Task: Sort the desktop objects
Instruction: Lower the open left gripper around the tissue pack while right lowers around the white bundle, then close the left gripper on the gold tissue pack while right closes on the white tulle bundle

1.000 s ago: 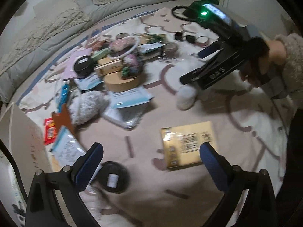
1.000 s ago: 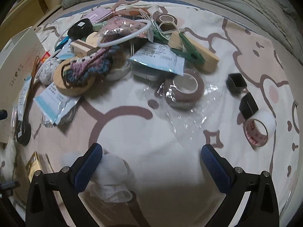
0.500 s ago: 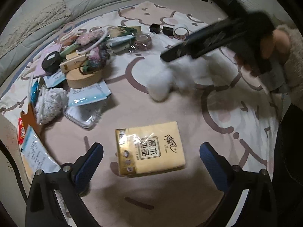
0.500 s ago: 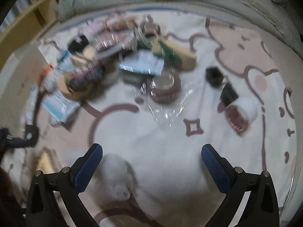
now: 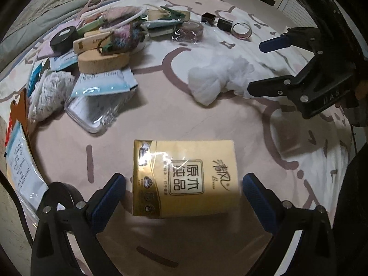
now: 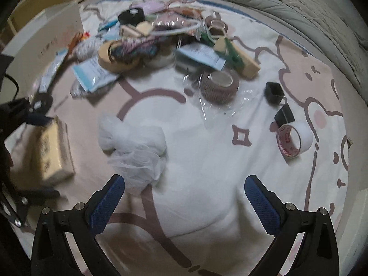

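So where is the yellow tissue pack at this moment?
In the left wrist view the yellow tissue pack lies flat on the blanket, directly between the open jaws of the left gripper. The white mesh bundle lies beyond it.

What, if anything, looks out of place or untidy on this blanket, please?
A brown tape roll sits on crumpled clear plastic wrap, and a loose white mesh bundle lies apart from the heaped clutter. Nothing looks spilled or broken.
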`<state>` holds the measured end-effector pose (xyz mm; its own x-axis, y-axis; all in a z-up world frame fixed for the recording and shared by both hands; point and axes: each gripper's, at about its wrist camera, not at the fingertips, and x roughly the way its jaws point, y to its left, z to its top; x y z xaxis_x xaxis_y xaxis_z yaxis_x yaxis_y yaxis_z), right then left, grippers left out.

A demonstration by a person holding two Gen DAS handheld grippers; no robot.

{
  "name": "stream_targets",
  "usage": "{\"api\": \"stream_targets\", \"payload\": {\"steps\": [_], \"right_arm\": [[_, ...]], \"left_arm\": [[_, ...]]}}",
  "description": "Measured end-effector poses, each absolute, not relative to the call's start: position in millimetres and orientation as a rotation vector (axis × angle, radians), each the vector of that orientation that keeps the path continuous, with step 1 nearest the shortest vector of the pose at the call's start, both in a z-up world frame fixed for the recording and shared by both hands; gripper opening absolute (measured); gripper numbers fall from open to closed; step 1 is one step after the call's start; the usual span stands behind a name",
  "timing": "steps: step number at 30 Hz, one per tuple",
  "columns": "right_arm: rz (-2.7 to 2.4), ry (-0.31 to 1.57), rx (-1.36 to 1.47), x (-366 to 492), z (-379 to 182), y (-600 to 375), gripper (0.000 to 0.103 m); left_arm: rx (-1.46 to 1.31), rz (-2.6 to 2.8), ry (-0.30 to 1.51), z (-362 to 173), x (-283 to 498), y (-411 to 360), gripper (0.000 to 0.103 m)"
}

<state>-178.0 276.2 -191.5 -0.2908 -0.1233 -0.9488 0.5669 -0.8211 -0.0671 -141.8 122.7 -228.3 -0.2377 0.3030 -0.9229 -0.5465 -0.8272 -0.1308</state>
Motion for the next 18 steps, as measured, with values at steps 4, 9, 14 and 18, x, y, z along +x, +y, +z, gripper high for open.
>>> {"api": "stream_targets", "payload": {"steps": [4,9,14,18], "right_arm": [[-2.168,0.597,1.536,-183.0,-197.6,278.1,0.103],[-2.257,0.598,1.524,-192.9,-194.6,284.1,0.103],[-2.310,0.585,1.547,-200.5,-188.0,292.8,0.103],[-2.337,0.511,1.522,-201.3,-175.4,295.1,0.103]], "left_arm": [[-1.462,2.110,0.350,-231.7,-136.4,126.3,0.102],[-1.446,2.125,0.356,-234.4,-133.5,125.4,0.102],[-1.465,2.125,0.364,-234.2,-132.1,122.9,0.103],[-1.478,2.111,0.356,-234.2,-132.5,120.7,0.103]]}}
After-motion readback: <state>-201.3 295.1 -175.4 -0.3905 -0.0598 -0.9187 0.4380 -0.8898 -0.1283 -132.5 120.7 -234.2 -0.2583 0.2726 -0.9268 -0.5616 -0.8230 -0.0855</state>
